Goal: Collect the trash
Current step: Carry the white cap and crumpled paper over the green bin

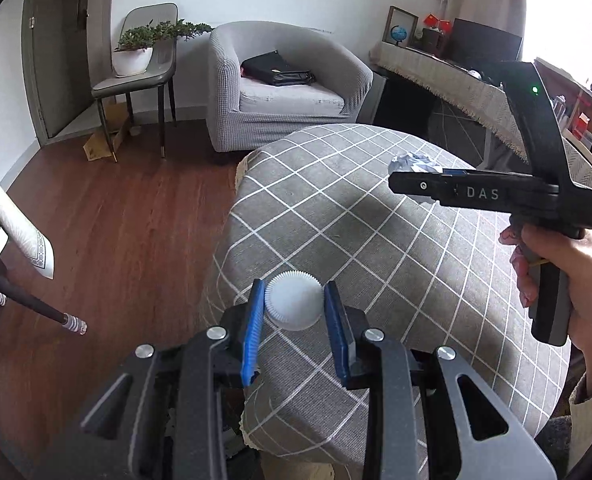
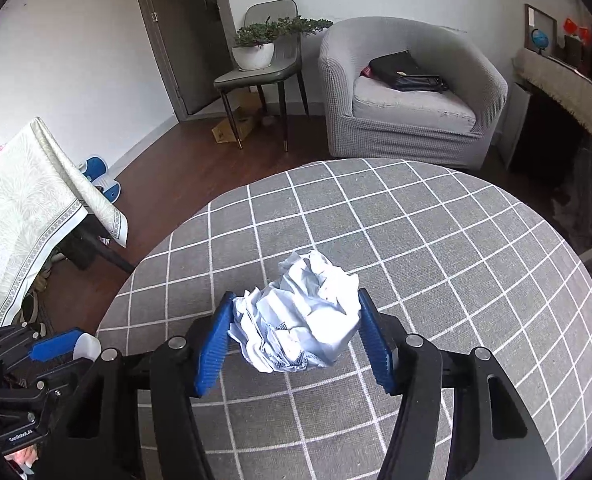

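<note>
A white fluted paper cup [image 1: 294, 301] sits between the blue pads of my left gripper [image 1: 295, 300], above the near left edge of the round table with the grey checked cloth [image 1: 375, 240]. The pads touch its sides. A crumpled white paper ball [image 2: 297, 312] fills the jaws of my right gripper [image 2: 294, 312], both blue pads pressed against it, just above the checked cloth [image 2: 455, 260]. In the left wrist view the right gripper [image 1: 399, 182] holds the paper ball [image 1: 413, 164] at the table's far right. In the right wrist view the left gripper [image 2: 62, 344] and cup [image 2: 86, 346] show at lower left.
A grey armchair [image 1: 284, 88] with a black bag [image 1: 278, 70] stands behind the table. A chair with a potted plant [image 1: 136, 56] is by the door. A sideboard with a fringed cloth [image 1: 455, 80] runs along the right. A cloth-covered table [image 2: 28, 216] stands left over wooden floor.
</note>
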Motion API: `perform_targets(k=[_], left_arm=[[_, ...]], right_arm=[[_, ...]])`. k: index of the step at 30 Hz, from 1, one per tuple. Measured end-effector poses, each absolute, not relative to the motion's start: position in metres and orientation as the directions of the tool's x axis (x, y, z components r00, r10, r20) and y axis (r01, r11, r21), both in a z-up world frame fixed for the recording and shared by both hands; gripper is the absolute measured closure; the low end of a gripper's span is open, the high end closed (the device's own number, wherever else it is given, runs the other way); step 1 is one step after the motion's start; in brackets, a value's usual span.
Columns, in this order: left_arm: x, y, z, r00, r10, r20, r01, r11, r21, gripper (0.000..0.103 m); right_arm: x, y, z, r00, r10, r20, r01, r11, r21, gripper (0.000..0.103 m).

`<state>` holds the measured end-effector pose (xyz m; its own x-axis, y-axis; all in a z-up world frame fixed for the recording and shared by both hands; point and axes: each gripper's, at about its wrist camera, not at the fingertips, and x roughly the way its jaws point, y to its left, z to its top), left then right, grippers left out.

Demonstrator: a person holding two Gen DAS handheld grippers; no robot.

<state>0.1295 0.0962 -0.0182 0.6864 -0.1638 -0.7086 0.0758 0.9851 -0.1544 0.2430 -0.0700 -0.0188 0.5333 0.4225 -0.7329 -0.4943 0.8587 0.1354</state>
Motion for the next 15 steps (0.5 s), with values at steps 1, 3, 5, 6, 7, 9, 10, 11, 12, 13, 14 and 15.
perform_targets(k=[1, 3, 5, 6, 7, 9, 10, 11, 12, 13, 14, 15], left_arm=[[0.125, 0.1, -0.017, 0.691, -0.159, -0.705, 0.065, 0.985, -0.158, 0.071], [0.119, 0.104, -0.015, 0.697, -0.159, -0.7, 0.05, 0.984, -0.173, 0.071], [0.112, 0.109, -0.012, 0.706, -0.167, -0.688, 0.045, 0.98, -0.192, 0.071], [0.108, 0.111, -0.011, 0.711, -0.165, -0.684, 0.041, 0.98, -0.193, 0.071], [0.105, 0.113, -0.01, 0.712, -0.16, -0.683, 0.038, 0.981, -0.19, 0.071], [0.098, 0.115, -0.011, 0.709, -0.154, -0.688, 0.033, 0.982, -0.186, 0.071], [0.094, 0.116, -0.013, 0.708, -0.152, -0.689, 0.031, 0.982, -0.184, 0.071], [0.089, 0.117, -0.013, 0.707, -0.147, -0.692, 0.028, 0.983, -0.18, 0.071], [0.085, 0.118, -0.014, 0.707, -0.144, -0.693, 0.026, 0.984, -0.177, 0.071], [0.081, 0.119, -0.015, 0.707, -0.141, -0.693, 0.025, 0.984, -0.175, 0.071], [0.076, 0.12, -0.016, 0.707, -0.138, -0.694, 0.022, 0.985, -0.174, 0.071], [0.072, 0.123, -0.017, 0.707, -0.136, -0.694, 0.02, 0.985, -0.173, 0.071]], right_arm=[[0.238, -0.069, -0.019, 0.532, 0.425, -0.732, -0.498, 0.857, 0.135, 0.042], [0.228, -0.066, -0.019, 0.532, 0.428, -0.731, -0.505, 0.853, 0.132, 0.042], [0.217, -0.063, -0.019, 0.53, 0.437, -0.727, -0.518, 0.846, 0.131, 0.042], [0.212, -0.062, -0.019, 0.528, 0.441, -0.725, -0.521, 0.843, 0.133, 0.042], [0.207, -0.061, -0.019, 0.527, 0.445, -0.724, -0.524, 0.841, 0.135, 0.042], [0.195, -0.059, -0.019, 0.523, 0.453, -0.722, -0.532, 0.835, 0.138, 0.042], [0.189, -0.059, -0.018, 0.523, 0.456, -0.72, -0.536, 0.833, 0.138, 0.042], [0.183, -0.058, -0.017, 0.522, 0.459, -0.718, -0.54, 0.83, 0.138, 0.042], [0.177, -0.057, -0.017, 0.521, 0.463, -0.717, -0.544, 0.828, 0.139, 0.042], [0.17, -0.056, -0.016, 0.52, 0.467, -0.715, -0.549, 0.824, 0.14, 0.042], [0.164, -0.054, -0.016, 0.519, 0.471, -0.713, -0.552, 0.822, 0.141, 0.042], [0.158, -0.053, -0.015, 0.517, 0.477, -0.711, -0.556, 0.818, 0.144, 0.042]])
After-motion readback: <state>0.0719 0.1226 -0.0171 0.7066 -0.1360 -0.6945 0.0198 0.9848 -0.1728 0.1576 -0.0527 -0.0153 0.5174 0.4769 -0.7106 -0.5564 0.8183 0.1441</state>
